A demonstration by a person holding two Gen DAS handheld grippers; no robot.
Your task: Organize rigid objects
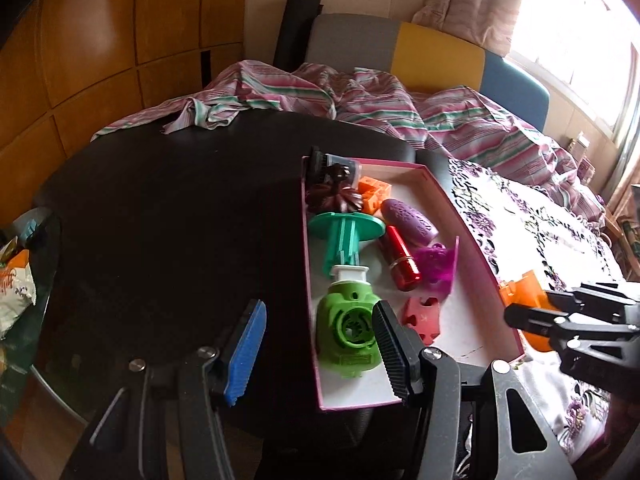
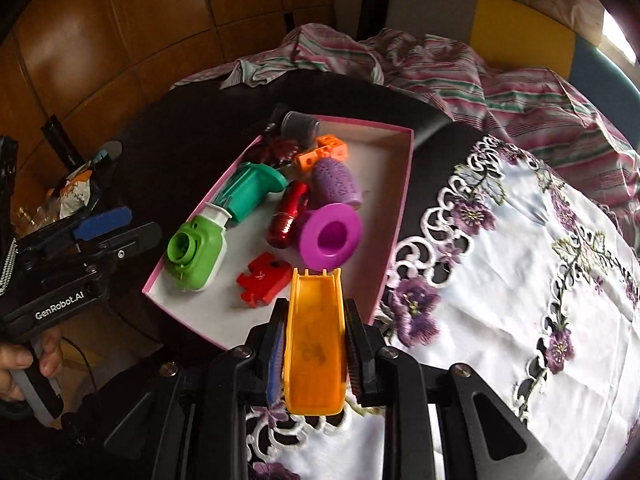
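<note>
A pink-rimmed box point(image 2: 400, 208) point(image 1: 476, 240) on the dark table holds several toys: a green toy camera point(image 2: 196, 252) point(image 1: 348, 328), a teal spool point(image 2: 252, 188) point(image 1: 344, 232), a red tube point(image 2: 288, 216) point(image 1: 402, 264), a purple funnel point(image 2: 330, 236), a purple capsule point(image 2: 336, 184) point(image 1: 408, 220), orange blocks point(image 2: 320, 154) point(image 1: 374, 196) and a red puzzle piece point(image 2: 262, 280) point(image 1: 422, 314). My right gripper point(image 2: 316, 344) is shut on an orange toy slide point(image 2: 316, 340) at the box's near rim; it also shows in the left wrist view point(image 1: 524, 300). My left gripper point(image 1: 320, 352) is open and empty beside the box's left edge.
A white embroidered cloth point(image 2: 520, 280) covers the table's right part. A striped bedsheet point(image 1: 360, 100) lies behind the table. A snack bag point(image 1: 16, 292) and clutter sit at the far left. Wooden cabinets point(image 1: 100, 40) stand behind.
</note>
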